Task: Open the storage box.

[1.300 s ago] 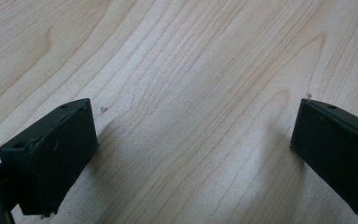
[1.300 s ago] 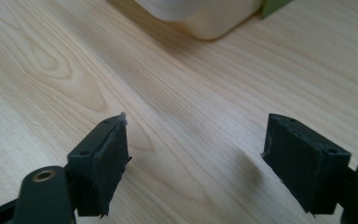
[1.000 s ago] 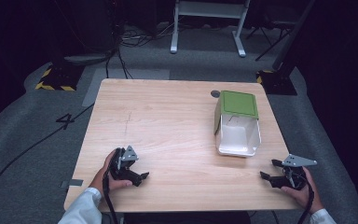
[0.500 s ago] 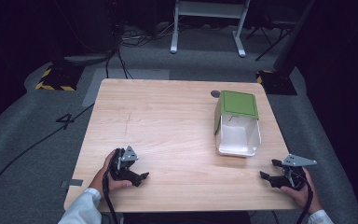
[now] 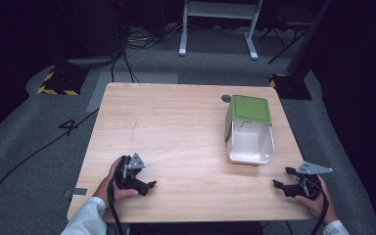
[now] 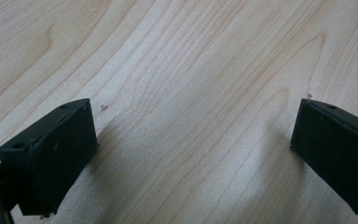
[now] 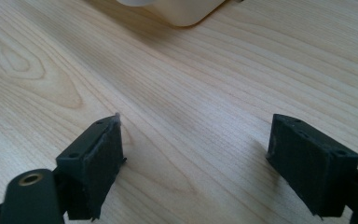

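Looking down, high view: one pale wooden table point(image 5: 186, 132) with a visible grain, rounded corners, and a small dark round mark point(image 5: 226, 98) near its far edge.
Box, high view: one white container point(image 5: 249, 142) with rounded corners lies on the table's right half, its green square lid point(image 5: 250, 109) hinged up at the far side; the inside looks bare, though the deep end is hard to make out.
Left gripper, high view: left gripper point(image 5: 144, 186) rests on the near left of the table, held by one hand point(image 5: 108, 183) whose white sleeve is cut off at the bottom edge; its jaws are too small here to judge.
Right gripper, high view: right gripper point(image 5: 283, 178) sits at the near right edge, well apart from the box, with a grey three-cornered plate on top; the hand behind it is partly cut off.
Floor, high view: grey carpet, several black cables, one white frame at the back, dark surroundings that hide the rest.
Left gripper view: two matt black blocky jaws stand wide apart over bare wood grain, nothing between them; both are cut off by the frame.
Right gripper view: two black jaws spread wide, empty, over the wood; the white container's rounded near corner point(image 7: 182, 11) is cropped at the top edge.
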